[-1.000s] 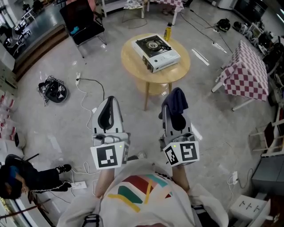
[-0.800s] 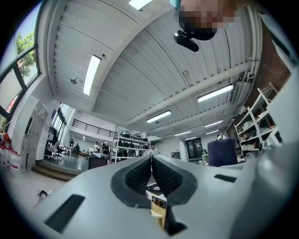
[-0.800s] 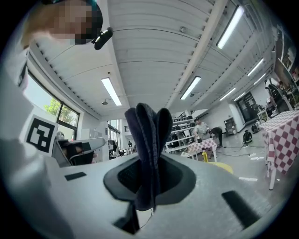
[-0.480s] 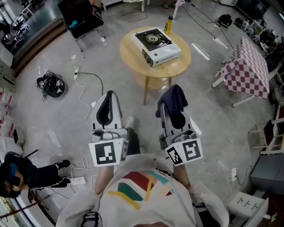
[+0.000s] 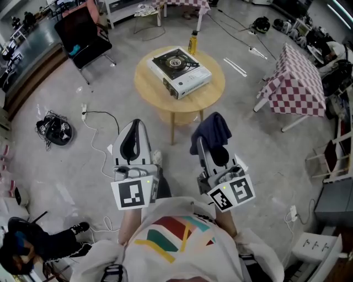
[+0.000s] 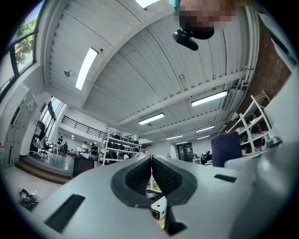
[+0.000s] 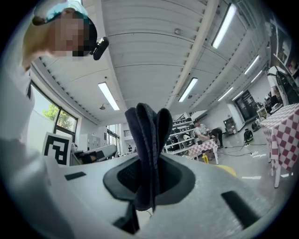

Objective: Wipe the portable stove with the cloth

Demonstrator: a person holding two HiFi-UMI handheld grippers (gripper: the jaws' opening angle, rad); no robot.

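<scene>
One stove (image 5: 178,70), one cloth (image 5: 213,131), one bottle (image 5: 192,42), two grippers (image 5: 135,124) (image 5: 206,141)

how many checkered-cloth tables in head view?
2. One checkered table stands to the right of the round table. A second checkered table sits at the top edge, mostly cut off. More may lie out of frame.
</scene>
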